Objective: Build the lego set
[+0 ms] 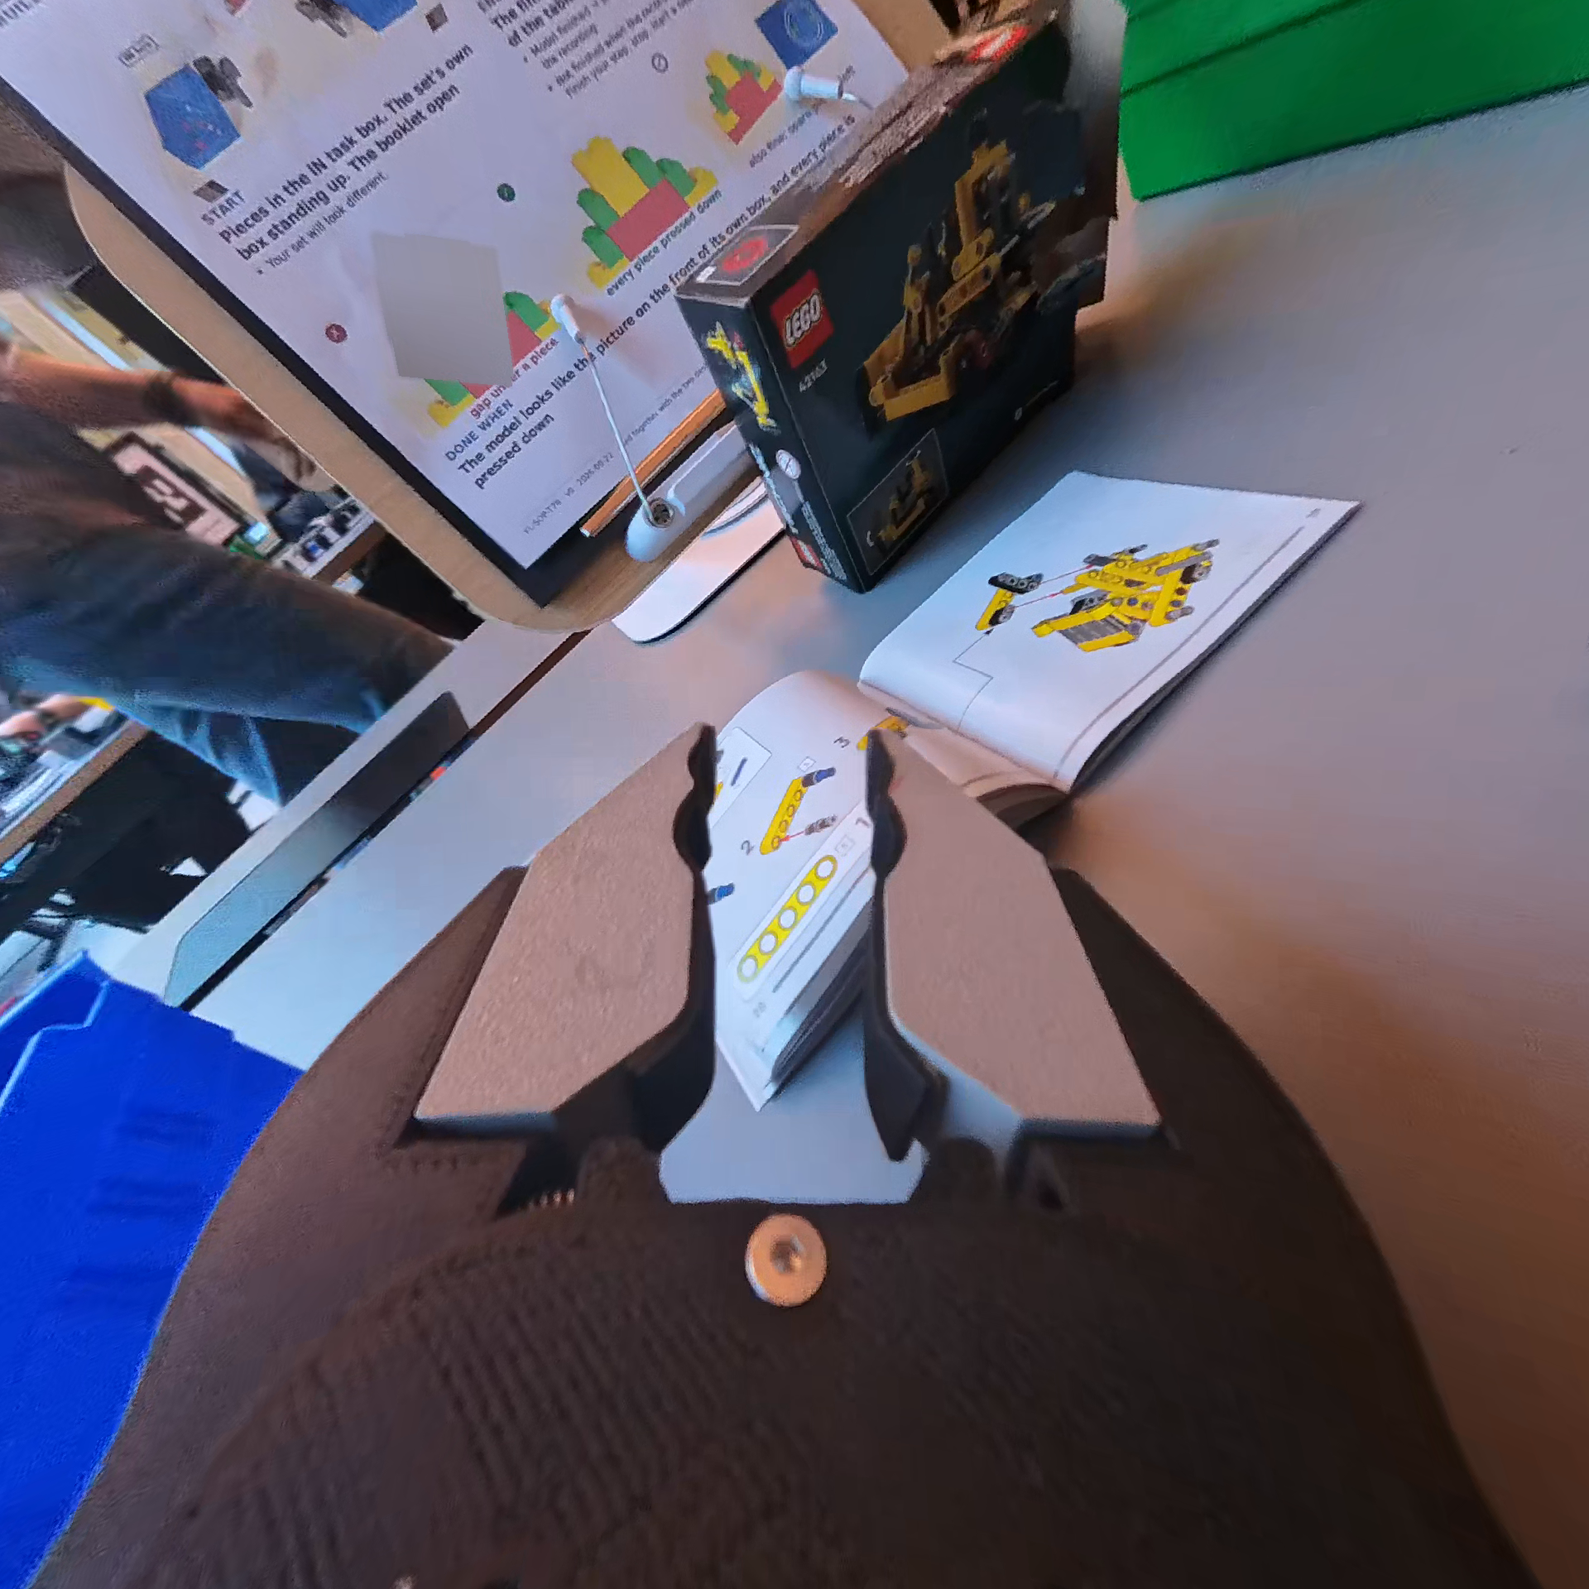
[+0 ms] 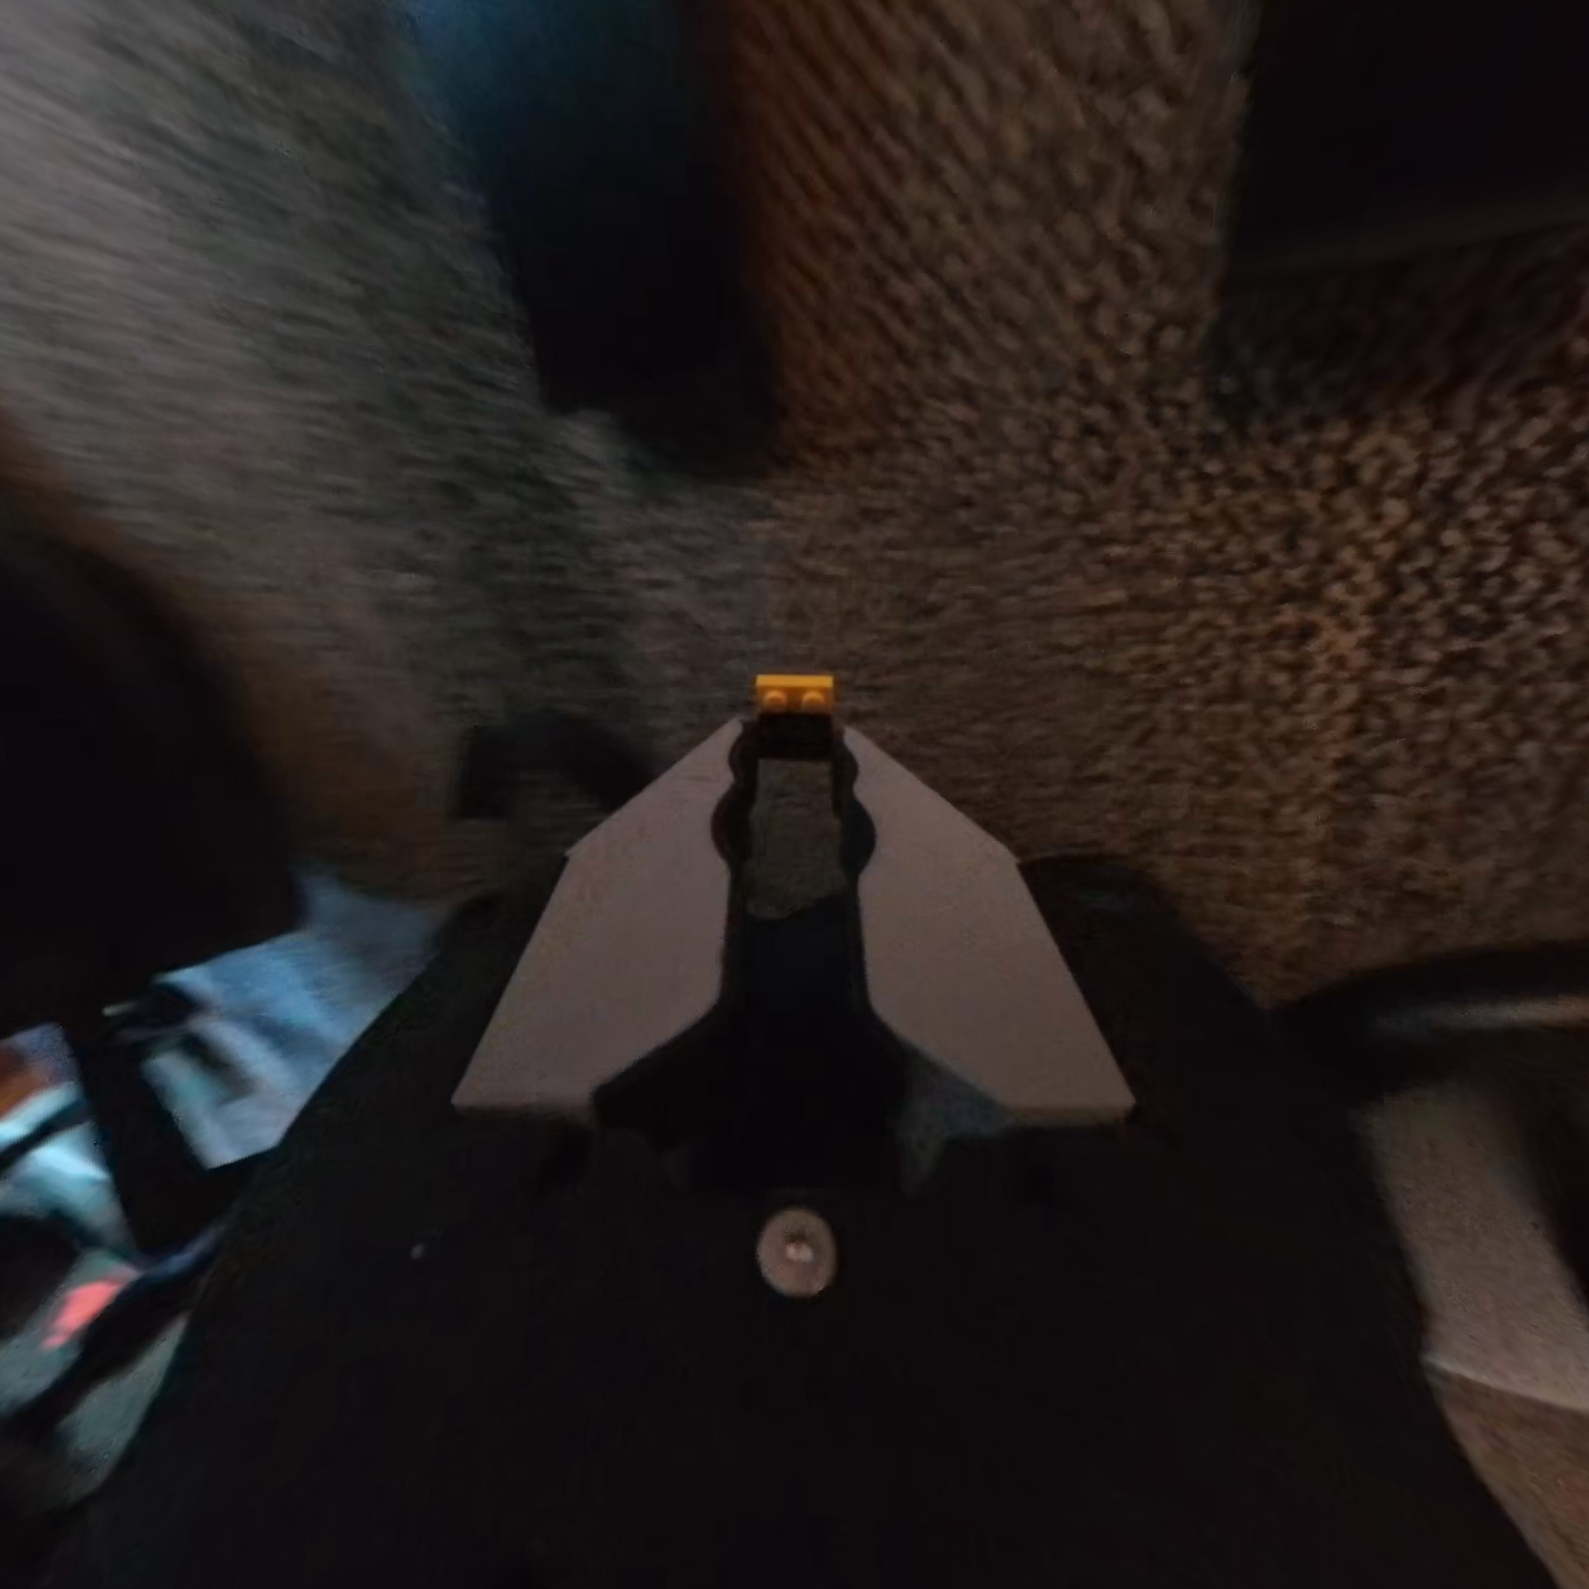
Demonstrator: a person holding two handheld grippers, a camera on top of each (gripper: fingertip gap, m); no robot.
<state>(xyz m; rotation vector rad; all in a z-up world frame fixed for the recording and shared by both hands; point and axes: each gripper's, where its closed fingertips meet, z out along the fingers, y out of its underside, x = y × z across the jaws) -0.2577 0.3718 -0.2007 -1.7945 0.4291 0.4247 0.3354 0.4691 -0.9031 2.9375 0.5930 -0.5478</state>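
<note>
At the very tips of the right gripper [image 2: 794, 731], a small yellow two-stud lego piece [image 2: 794, 691] sits pinched between the narrowed jaws, its long axis lying crosswise to the fingers and its studs facing the camera; behind it is only blurred, speckled brown carpet [image 2: 1204, 602], so the piece appears to be held low, away from the work surface. Across the scene, the left gripper [image 1: 791, 757] hangs empty with its jaws parted over the near page of the open instruction booklet [image 1: 1118, 619], which lies flat on the grey table [image 1: 1376, 860]. Just beyond the booklet the black lego box [image 1: 903, 370] stands upright, with a printed instruction board [image 1: 413, 215] propped behind it, a blue bin [image 1: 103, 1161] at the near left and a green bin [image 1: 1341, 86] at the far right. No partly built model shows in either view. Judging from this, the right gripper alone carries a part, and the coming move likely turns on bringing that crosswise piece up to the table, where the left gripper waits nearer the booklet.
</note>
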